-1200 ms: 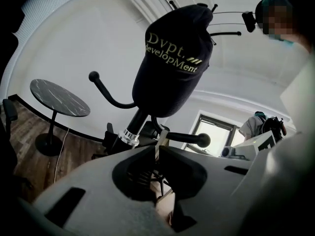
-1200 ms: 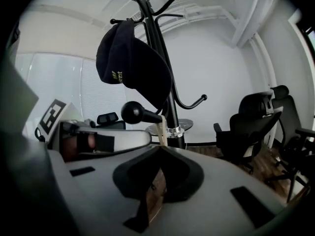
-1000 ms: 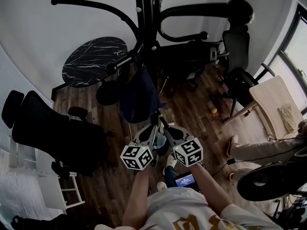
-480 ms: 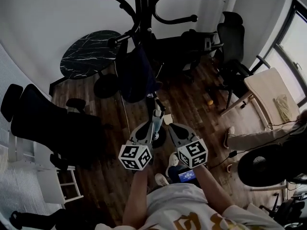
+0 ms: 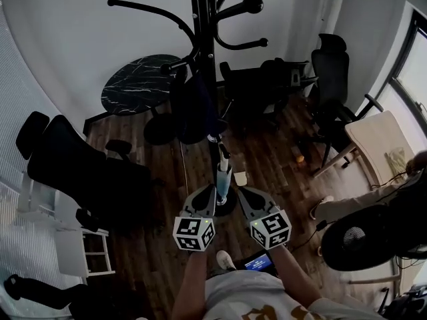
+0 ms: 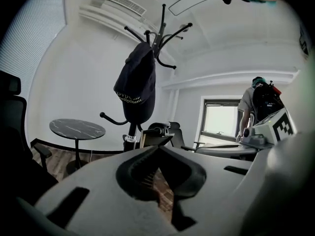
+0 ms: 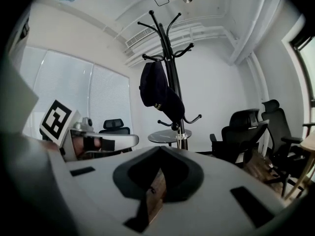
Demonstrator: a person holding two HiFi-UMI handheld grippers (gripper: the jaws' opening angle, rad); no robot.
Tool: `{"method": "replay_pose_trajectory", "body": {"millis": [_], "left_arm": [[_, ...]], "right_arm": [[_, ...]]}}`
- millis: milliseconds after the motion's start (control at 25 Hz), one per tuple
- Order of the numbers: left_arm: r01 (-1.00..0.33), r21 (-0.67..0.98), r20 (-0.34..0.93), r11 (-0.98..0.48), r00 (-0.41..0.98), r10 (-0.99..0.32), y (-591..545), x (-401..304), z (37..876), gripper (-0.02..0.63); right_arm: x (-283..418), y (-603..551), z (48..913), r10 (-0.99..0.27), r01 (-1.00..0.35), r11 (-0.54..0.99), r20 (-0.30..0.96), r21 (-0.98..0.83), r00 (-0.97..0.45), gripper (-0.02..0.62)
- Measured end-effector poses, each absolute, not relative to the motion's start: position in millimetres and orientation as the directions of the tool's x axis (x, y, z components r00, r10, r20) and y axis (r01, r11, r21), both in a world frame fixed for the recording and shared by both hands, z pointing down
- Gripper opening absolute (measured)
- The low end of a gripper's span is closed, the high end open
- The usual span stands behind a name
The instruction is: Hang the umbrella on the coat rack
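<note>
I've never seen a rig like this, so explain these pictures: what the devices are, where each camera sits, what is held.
No robot here: a person carries a two-jaw tool in each hand. The head view looks down from the person's head; the other two cameras ride on the left hand-held gripper and the right hand-held gripper, looking along their jaws. Both have jaws together with nothing between. Ahead stands a black coat rack, and the dark folded umbrella hangs on it. A round table and office chairs stand nearby.
</note>
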State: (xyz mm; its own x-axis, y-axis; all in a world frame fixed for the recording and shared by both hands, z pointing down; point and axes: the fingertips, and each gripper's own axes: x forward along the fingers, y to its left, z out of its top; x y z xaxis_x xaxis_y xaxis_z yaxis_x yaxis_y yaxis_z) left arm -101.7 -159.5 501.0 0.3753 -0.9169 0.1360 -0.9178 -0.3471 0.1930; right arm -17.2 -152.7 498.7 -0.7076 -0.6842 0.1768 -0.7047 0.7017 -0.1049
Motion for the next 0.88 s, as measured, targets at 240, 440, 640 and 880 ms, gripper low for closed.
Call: {"method": "replay_pose_trajectory", "body": {"millis": [240,440,640,880], "left_arm": [[-0.952,0.021,0.193,-0.305,0.304,-0.933,-125.8,-84.9,494.6,0.020],[-0.963,0.068,0.145,-0.262,0.269,-0.952,-85.1,-67.9,483.0,0.020],[-0.964,0.069,0.139,-0.257,0.264,-0.954,-52.8,-48.5,487.8,0.020],[-0.971,0.067,0.150,-0.229,0.237,-0.960,-37.3,-40.4,489.2,0.020]], "right_arm": [[17.4,-120.6,500.6,-0.687,-0.707,0.694,0.170,-0.133,-0.707,0.012],[41.7,-86.9,497.7,-0.684,-0.699,0.697,0.145,-0.161,-0.715,0.012],[60.0,-62.1,504.2,-0.685,-0.699,0.698,0.142,-0.155,-0.715,0.012],[71.6,-44.1,511.0,-0.676,-0.694,0.700,0.158,-0.169,-0.720,0.012]]}}
